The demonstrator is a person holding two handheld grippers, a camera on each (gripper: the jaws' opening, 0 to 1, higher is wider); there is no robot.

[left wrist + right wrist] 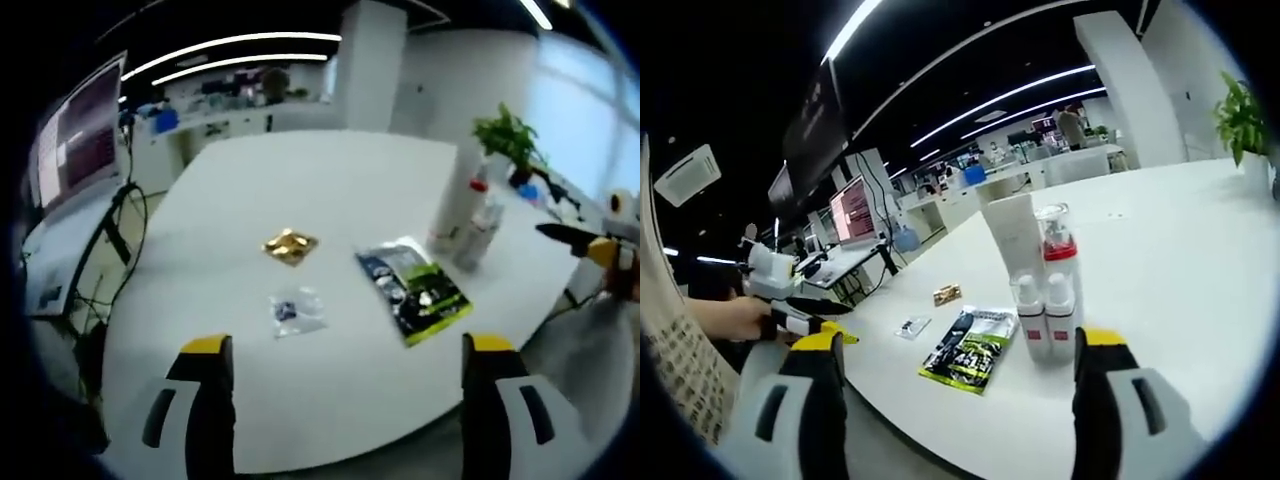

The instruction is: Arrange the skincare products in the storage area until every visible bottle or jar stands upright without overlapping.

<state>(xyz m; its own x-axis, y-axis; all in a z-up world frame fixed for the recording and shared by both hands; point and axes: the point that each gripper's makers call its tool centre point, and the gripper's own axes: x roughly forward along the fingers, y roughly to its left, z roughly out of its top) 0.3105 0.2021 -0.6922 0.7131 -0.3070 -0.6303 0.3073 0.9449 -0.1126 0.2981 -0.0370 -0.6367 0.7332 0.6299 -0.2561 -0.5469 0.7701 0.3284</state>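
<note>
Both grippers are hovering off the edge of a large white table (330, 200), neither one touching any product. In the left gripper view, the left gripper (345, 345) is holding its yellow-tipped jaws wide apart with nothing between them, and the skincare items are lying well ahead of it: a small clear sachet (297, 310) is sitting nearest, a gold sachet (290, 245) is lying just beyond it, and a dark green-and-black packet (413, 288) is lying flat to their right. Farther right, a cluster of bottles (470, 215) is standing upright near a potted plant (508, 140). In the right gripper view, the right gripper (960, 350) is also spreading its jaws around empty air, and the cluster is standing close ahead of it: a tall white tube (1015, 235), a red-collared pump bottle (1058, 250) and two small white bottles (1045, 315) are standing upright and touching, with the packet (972, 348) lying flat just to their left. Beyond it, the left gripper (800, 318) is showing in a person's hand at the table's edge
</note>
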